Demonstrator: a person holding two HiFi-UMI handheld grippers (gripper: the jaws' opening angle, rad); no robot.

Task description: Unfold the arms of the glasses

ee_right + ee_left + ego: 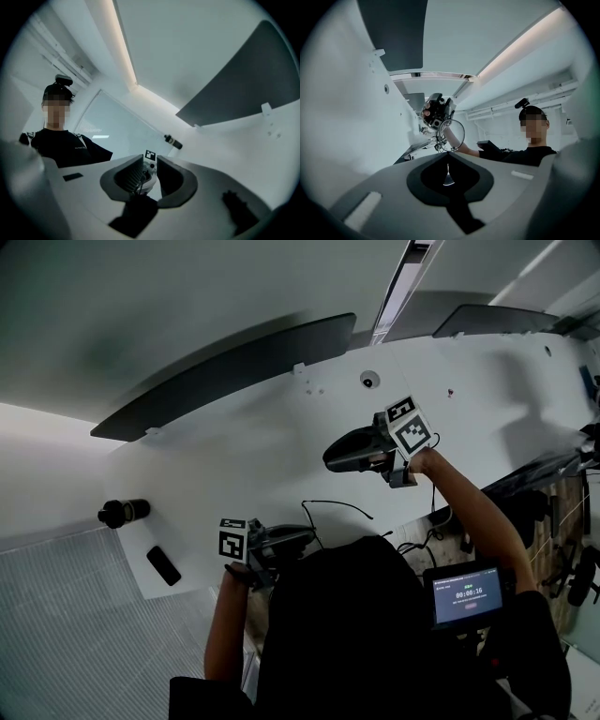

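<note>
The glasses are thin dark wire. In the left gripper view one round lens [451,136] stands up just past the jaws of my left gripper [448,161], which is shut on the frame below it. From the head view, that gripper [307,535] is held low in front of the person, and one thin arm of the glasses [337,505] trails off to the right of it. My right gripper [330,457] hovers higher and to the right, pointing back toward the left one. Its jaws [150,174] stand slightly apart; a thin dark wire [139,182] shows in the gap, not pressed.
A white table [281,427] lies below, with a black cylinder [124,512] and a flat black item [163,565] at its left end. Dark curved panels [225,376] border its far side. A small screen [466,594] sits at the person's chest, with cables [412,545] near it.
</note>
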